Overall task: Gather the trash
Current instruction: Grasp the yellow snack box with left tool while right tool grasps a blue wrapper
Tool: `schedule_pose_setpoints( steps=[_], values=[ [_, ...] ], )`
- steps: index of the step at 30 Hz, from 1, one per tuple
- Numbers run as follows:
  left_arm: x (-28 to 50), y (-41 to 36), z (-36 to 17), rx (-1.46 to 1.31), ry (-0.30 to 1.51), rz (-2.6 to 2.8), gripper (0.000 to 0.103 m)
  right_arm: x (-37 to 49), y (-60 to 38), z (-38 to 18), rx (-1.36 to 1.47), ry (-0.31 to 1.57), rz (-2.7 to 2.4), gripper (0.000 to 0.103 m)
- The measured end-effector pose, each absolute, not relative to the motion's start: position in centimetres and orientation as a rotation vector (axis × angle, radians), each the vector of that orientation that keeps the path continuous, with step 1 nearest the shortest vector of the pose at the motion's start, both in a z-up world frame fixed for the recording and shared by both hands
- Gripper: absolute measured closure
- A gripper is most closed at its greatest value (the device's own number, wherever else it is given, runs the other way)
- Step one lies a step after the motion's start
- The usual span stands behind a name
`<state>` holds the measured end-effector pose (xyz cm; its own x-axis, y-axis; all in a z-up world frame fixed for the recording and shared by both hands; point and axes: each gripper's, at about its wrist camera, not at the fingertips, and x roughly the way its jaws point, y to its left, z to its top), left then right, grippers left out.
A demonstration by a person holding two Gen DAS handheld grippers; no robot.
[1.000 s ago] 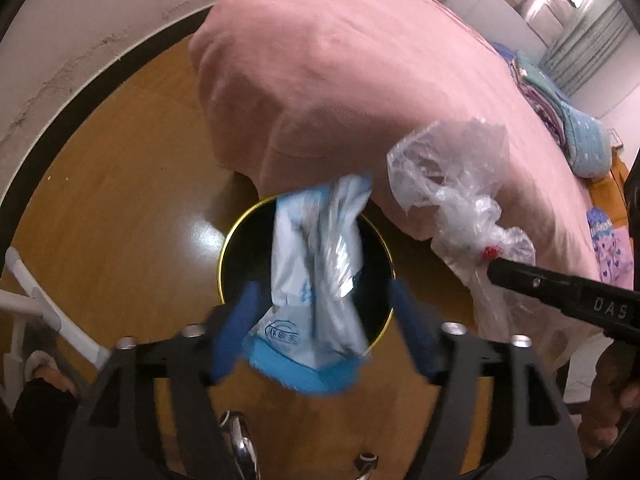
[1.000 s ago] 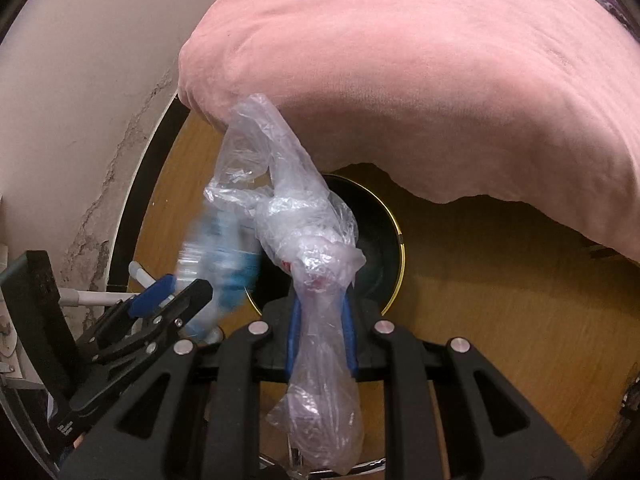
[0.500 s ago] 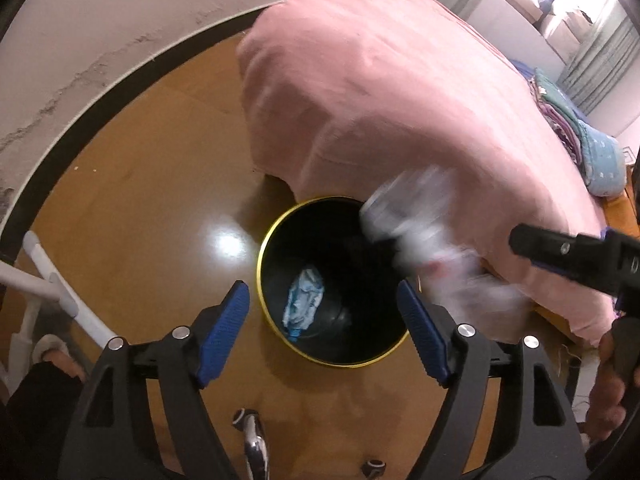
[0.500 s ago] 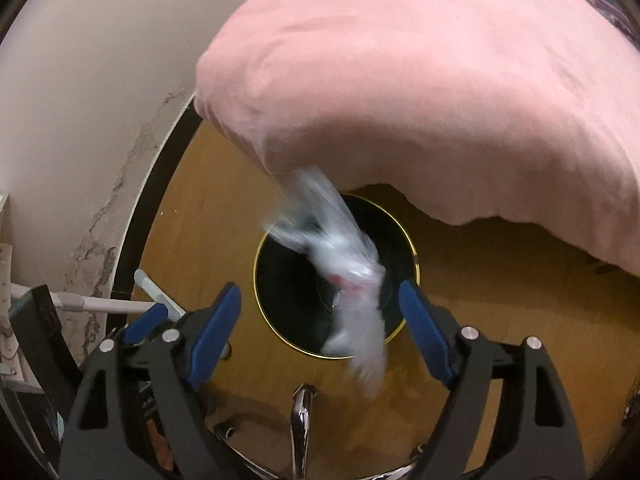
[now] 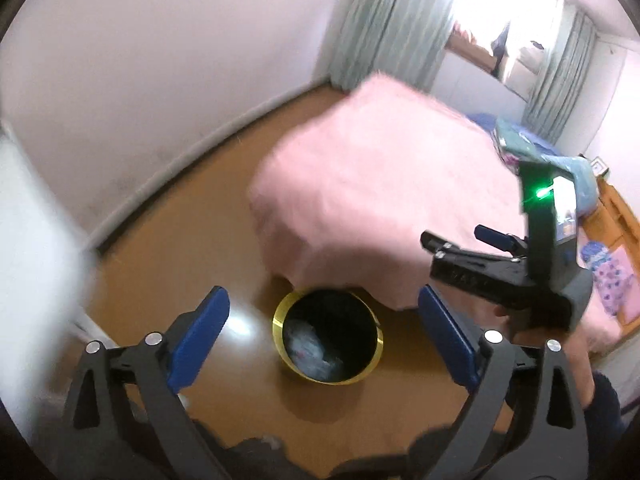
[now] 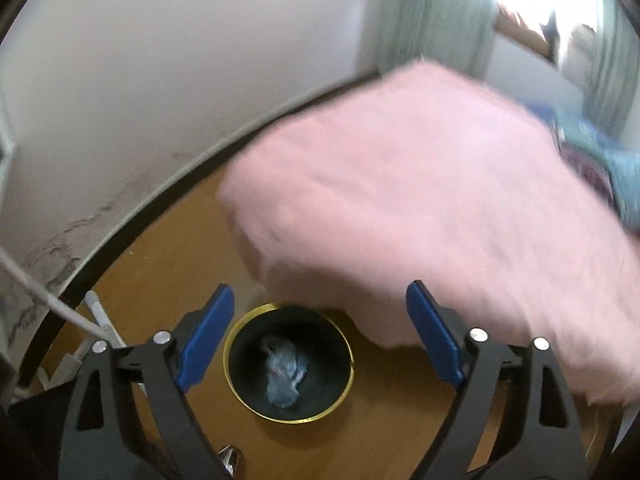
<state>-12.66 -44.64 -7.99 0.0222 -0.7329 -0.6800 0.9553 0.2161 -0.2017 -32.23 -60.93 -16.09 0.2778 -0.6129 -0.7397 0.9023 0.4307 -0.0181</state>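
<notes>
A black bin with a gold rim [image 5: 289, 368] [image 6: 232, 376] stands on the wooden floor by the bed corner. Crumpled plastic trash [image 5: 312, 354] [image 6: 284, 374] lies inside it. My left gripper [image 5: 324, 340] is open and empty, well above the bin. My right gripper [image 6: 320, 336] is open and empty, also above the bin. The right gripper also shows from the side in the left wrist view [image 5: 460, 246], to the right and raised.
A bed with a pink blanket [image 5: 380, 188] [image 6: 420, 208] overhangs the bin's far side. A white wall with a dark baseboard [image 6: 160, 196] runs on the left. Green curtains [image 5: 384, 28] and a window are at the back. White tubing [image 6: 96, 320] stands at the left.
Both grippers opened and dropped their trash into the bin: the blue-white wrapper from the left, the clear plastic bag from the right. Both have since risen away from the bin.
</notes>
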Motion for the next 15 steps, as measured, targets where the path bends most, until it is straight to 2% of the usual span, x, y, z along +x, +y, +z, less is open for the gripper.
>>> schedule_pose_setpoints(
  steps=[3, 6, 12, 15],
  values=[
    [-10.4, -39.4, -3.6, 0.414, 0.674, -1.209, 0.007, -28.9, -57.2, -11.9, 0.463, 0.68, -0.872, 0.016],
    [-5.3, -32.1, -0.6, 0.398, 0.672, -1.02, 0.007, -23.6, -52.5, -9.1, 0.489, 0.651, -0.603, 0.016],
    [4.9, -15.6, 1.0, 0.218, 0.743, -0.627, 0.007, -10.3, -40.8, -5.3, 0.391, 0.693, -0.139, 0.016],
    [7.2, -8.5, 0.5, 0.135, 0.753, -0.529, 0.007, -5.0, -35.7, -3.8, 0.368, 0.708, 0.009, 0.016]
  ],
)
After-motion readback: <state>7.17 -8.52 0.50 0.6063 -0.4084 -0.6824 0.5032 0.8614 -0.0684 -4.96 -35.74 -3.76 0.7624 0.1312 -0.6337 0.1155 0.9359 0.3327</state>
